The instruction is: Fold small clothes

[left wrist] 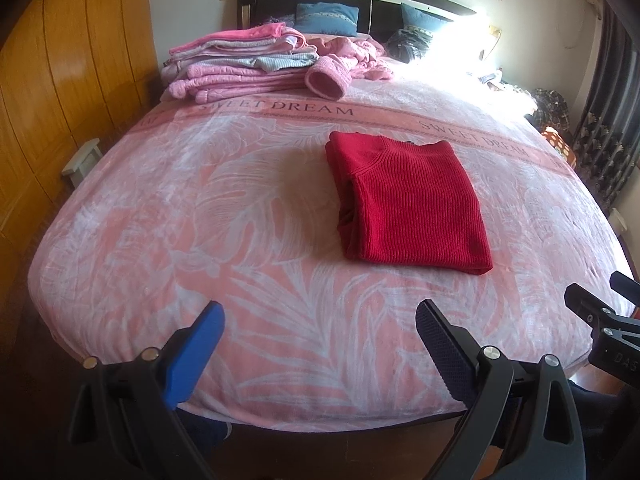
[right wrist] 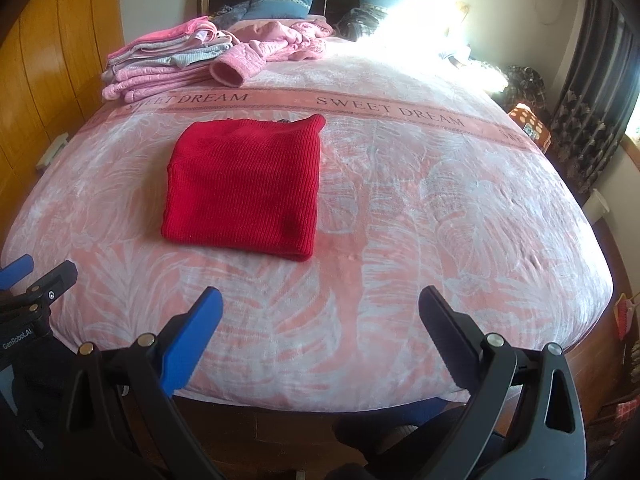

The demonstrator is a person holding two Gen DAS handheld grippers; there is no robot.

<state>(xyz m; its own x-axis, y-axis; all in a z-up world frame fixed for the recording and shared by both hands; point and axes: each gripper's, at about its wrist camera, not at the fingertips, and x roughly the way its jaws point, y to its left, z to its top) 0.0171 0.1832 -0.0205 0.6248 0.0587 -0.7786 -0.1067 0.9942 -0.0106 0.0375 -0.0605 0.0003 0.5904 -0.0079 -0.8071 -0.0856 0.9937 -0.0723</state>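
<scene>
A red knit sweater (left wrist: 408, 204) lies folded into a neat rectangle in the middle of the pink bed (left wrist: 200, 208). It also shows in the right wrist view, sweater (right wrist: 246, 188) on the bed (right wrist: 420, 220). My left gripper (left wrist: 320, 320) is open over the bed's near edge, well short of the sweater, holding nothing. My right gripper (right wrist: 320, 308) is open too, near the same edge, empty. The right gripper's tip (left wrist: 600, 312) pokes in at the right of the left wrist view. The left gripper's tip (right wrist: 36, 280) pokes in at the left of the right wrist view.
A stack of folded pink and grey clothes (left wrist: 236, 64) sits at the far left of the bed, with a crumpled pink garment (left wrist: 352, 56) beside it. Blue pillows (left wrist: 326, 18) lean on the dark headboard. A wooden wardrobe (left wrist: 52, 92) lines the left; curtains (left wrist: 604, 120) hang right.
</scene>
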